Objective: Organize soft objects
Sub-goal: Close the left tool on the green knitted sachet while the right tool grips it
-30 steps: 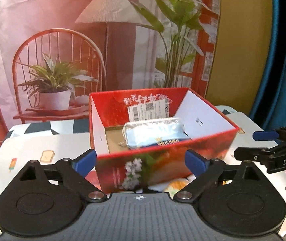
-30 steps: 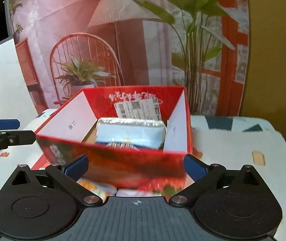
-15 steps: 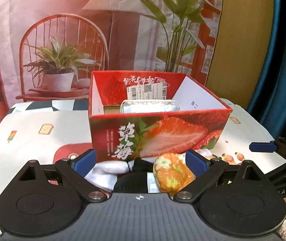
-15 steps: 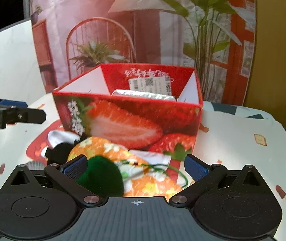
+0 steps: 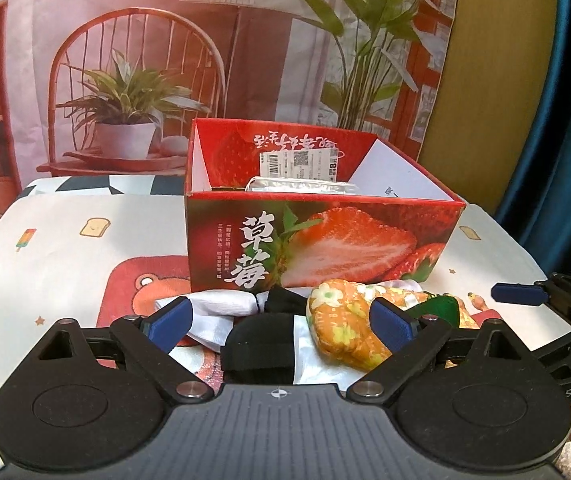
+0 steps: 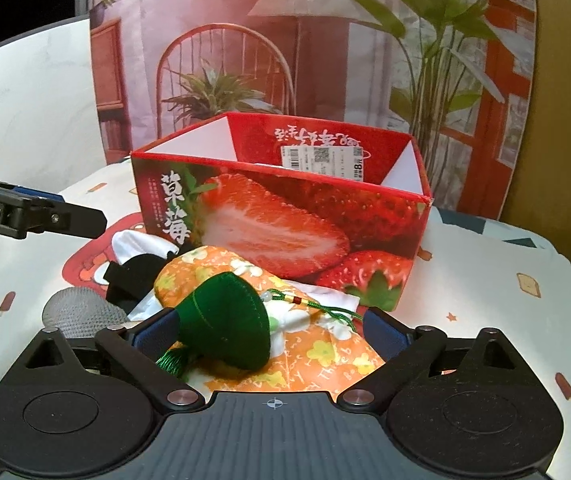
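Observation:
A red strawberry-print box (image 5: pixel 317 240) stands open on the table with a silver packet (image 5: pixel 301 186) inside. In front of it lies a pile of soft things: a black-and-white cloth (image 5: pixel 257 344), an orange floral pouch (image 5: pixel 345 320) and a green felt pouch (image 6: pixel 225 324) with a tassel cord. My left gripper (image 5: pixel 281 320) is open, low over the cloth and the orange pouch. My right gripper (image 6: pixel 269 332) has its jaws closing, still wide apart. The green pouch sits between them on the orange floral pouch (image 6: pixel 317 356); the right pad is clear of it.
A grey knitted item (image 6: pixel 77 312) lies at the left of the pile. The patterned tablecloth (image 5: pixel 65 248) spreads to both sides of the box. A printed backdrop with a chair and plants hangs behind the table. A blue curtain (image 5: pixel 565 120) is at the far right.
Both grippers have sunk from above the box's opening to table height in front of it. The soft pile has come into view and now lies between the jaws.

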`<move>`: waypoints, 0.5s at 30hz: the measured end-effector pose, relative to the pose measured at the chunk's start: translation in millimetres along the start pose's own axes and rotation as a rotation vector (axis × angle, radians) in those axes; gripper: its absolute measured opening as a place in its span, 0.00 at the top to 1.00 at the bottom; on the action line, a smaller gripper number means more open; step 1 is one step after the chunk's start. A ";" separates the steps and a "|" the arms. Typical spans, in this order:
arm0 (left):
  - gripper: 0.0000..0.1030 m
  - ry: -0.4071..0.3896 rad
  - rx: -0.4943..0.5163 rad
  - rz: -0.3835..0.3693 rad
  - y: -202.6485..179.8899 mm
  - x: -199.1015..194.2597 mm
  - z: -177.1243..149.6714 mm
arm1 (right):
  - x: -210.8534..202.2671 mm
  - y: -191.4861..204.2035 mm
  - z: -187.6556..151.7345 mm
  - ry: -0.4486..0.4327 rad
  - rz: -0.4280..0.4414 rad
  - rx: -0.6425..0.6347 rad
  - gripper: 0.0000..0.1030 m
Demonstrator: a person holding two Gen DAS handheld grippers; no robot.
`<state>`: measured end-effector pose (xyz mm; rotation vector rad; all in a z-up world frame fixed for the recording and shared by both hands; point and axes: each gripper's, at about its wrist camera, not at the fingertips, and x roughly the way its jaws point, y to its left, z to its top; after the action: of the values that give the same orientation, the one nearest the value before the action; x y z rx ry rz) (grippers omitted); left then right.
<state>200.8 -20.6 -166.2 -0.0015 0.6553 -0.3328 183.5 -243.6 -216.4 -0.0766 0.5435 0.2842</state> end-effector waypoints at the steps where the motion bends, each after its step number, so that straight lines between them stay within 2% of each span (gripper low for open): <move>1: 0.08 0.001 -0.002 -0.004 0.0 0.6 -0.1 | 0.1 -0.2 -0.6 -0.002 0.004 -0.001 0.10; 8: 0.13 0.017 -0.004 -0.040 -4.1 6.9 -3.2 | 3.7 -1.9 -2.9 0.005 0.051 0.002 0.24; 15: 0.26 0.065 -0.016 -0.083 -7.1 17.2 -3.8 | 18.6 2.1 -10.6 0.049 0.120 0.015 0.32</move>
<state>209.1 -32.1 -178.7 -0.0333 0.7233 -0.4087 192.9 -238.6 -235.1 -0.0364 0.6004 0.3960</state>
